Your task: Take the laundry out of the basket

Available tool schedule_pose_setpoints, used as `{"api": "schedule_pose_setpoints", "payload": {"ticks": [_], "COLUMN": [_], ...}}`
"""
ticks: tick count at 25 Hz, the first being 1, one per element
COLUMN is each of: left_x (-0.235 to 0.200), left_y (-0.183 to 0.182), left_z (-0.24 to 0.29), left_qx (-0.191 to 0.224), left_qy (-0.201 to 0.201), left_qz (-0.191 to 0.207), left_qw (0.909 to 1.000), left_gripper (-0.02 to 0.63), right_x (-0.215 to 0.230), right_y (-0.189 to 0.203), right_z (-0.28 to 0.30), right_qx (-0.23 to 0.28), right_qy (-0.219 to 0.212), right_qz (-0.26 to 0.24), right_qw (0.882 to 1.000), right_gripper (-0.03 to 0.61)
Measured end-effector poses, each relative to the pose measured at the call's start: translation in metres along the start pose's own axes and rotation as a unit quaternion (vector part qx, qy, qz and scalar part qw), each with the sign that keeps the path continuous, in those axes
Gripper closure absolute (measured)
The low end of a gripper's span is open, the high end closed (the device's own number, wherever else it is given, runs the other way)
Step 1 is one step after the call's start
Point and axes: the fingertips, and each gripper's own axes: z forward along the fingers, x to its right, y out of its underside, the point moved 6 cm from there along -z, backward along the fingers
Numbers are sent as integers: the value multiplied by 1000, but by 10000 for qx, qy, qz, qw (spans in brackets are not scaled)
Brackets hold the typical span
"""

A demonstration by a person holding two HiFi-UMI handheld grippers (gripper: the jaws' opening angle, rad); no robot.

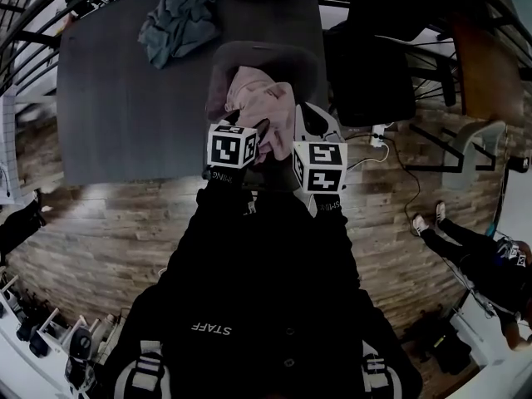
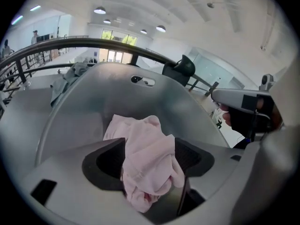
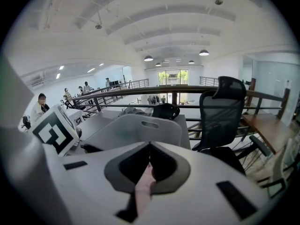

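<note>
Our right gripper [image 3: 149, 162] pinches the cloth [image 3: 143, 191]; left gripper [image 2: 150, 152] gapes loosely around it, hiding the basket [image 2: 93, 102] floor.

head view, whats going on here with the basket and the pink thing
A person with a hand-held gripper in each hand is at the pink garment in the grey basket on the dark table. The right hand-held gripper is shut on a fold of it; the left hand-held gripper is open with cloth between its jaws. A grey-green garment lies on the table beyond.
</note>
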Motion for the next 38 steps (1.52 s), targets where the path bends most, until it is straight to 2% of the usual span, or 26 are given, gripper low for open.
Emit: {"api": "schedule_pose_setpoints", "payload": {"ticks": [7,13,21,33,38], "left_x": [-11,-22,-30,-48,-55], "left_y": [6,16,31,40,43], "left_z": [28,60,91,136,151], "left_qx": [-318,-560,-854,-940,-1065], "left_qy": [27,93,153,-325,-370], "left_qz": [-60,-112,-340,-675,-811], "left_qw": [9995,9983,9957,9927,9903], "left_gripper": [185,31,29,29,28], "right_x": [17,34,50,70,76], "right_y": [0,-2,-1,-1,2], "right_z": [10,16,27,35,35], "right_qx": [-66,-107,-192,-79,-127], "right_qy": [13,41,17,222,205], "right_qz": [62,98,157,310,313], "right_qw": [10000,9999,9997,9992,9992], "right_gripper": [563,563,563,563,563]}}
